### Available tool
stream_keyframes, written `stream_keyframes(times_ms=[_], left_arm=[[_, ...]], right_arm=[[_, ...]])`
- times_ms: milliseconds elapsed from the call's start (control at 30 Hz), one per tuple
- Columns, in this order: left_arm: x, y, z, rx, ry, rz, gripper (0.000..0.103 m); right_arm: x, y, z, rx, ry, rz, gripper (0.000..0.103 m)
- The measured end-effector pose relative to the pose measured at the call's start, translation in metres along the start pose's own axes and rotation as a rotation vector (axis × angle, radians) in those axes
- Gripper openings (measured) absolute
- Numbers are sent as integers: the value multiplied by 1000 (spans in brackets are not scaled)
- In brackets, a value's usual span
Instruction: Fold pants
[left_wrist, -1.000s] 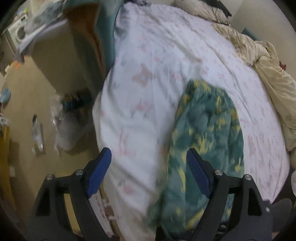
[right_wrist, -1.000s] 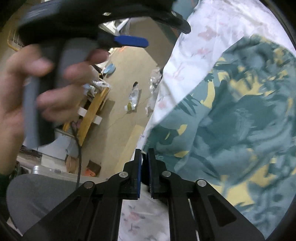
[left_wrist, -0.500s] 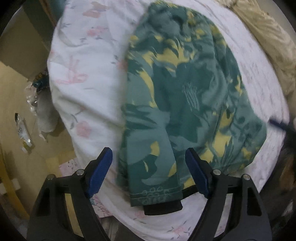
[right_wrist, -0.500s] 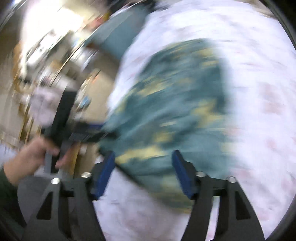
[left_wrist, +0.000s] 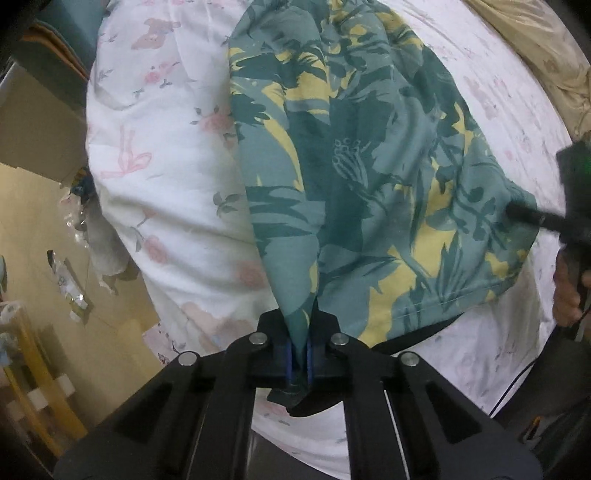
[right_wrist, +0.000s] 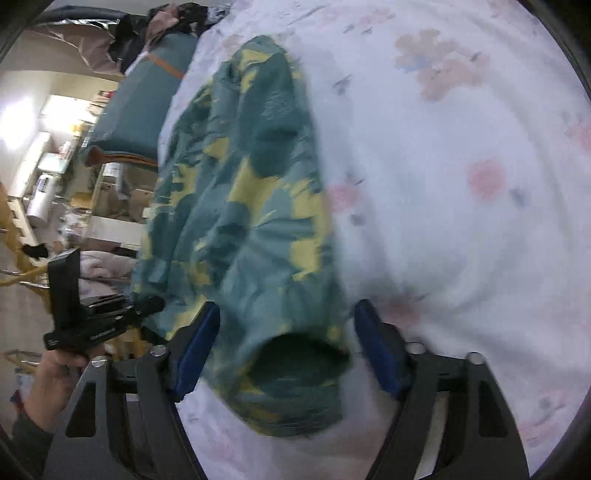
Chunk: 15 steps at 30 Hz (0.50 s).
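The green pants with yellow leaf print (left_wrist: 362, 155) lie along a bed with a white floral sheet (left_wrist: 159, 177). My left gripper (left_wrist: 301, 360) is shut on one near corner of the pants, and the cloth rises into its blue pads. In the right wrist view the same pants (right_wrist: 251, 206) run away from the camera. My right gripper (right_wrist: 286, 350) is open, with its blue fingers (right_wrist: 195, 343) on either side of the near end of the pants. The right gripper also shows at the right edge of the left wrist view (left_wrist: 535, 218), at the other near corner.
The bed edge drops to a tan floor (left_wrist: 40, 229) on the left, with litter and plastic bags. A beige quilt (left_wrist: 546, 55) lies at the far right of the bed. A teal bench (right_wrist: 147, 99) and shelves stand beyond the bed. The left gripper (right_wrist: 96, 314) shows in the right wrist view.
My left gripper has closed on the near corner of the pants. My right gripper has stayed open and moved in around the other near end.
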<state>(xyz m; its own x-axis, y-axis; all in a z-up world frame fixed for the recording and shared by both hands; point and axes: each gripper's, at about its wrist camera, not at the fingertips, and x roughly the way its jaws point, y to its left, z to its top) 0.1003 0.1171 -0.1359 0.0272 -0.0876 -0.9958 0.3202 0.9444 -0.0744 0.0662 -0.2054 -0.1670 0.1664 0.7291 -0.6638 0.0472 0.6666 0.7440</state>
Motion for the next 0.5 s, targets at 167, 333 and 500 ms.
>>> stream_keyframes(times_ms=[167,333,500], left_arm=[[-7,-4,2,-44,22,23,3],[-44,-30,-4,-58,-34,-26,2],[-90,-64,-12,-168,-175,-153,2]], right_arm=[[6,-1,-14,12,-11,10,6],[-48,24,-28,-78,-83,11,6],[-123,33,-40,-114,-141,22,6]])
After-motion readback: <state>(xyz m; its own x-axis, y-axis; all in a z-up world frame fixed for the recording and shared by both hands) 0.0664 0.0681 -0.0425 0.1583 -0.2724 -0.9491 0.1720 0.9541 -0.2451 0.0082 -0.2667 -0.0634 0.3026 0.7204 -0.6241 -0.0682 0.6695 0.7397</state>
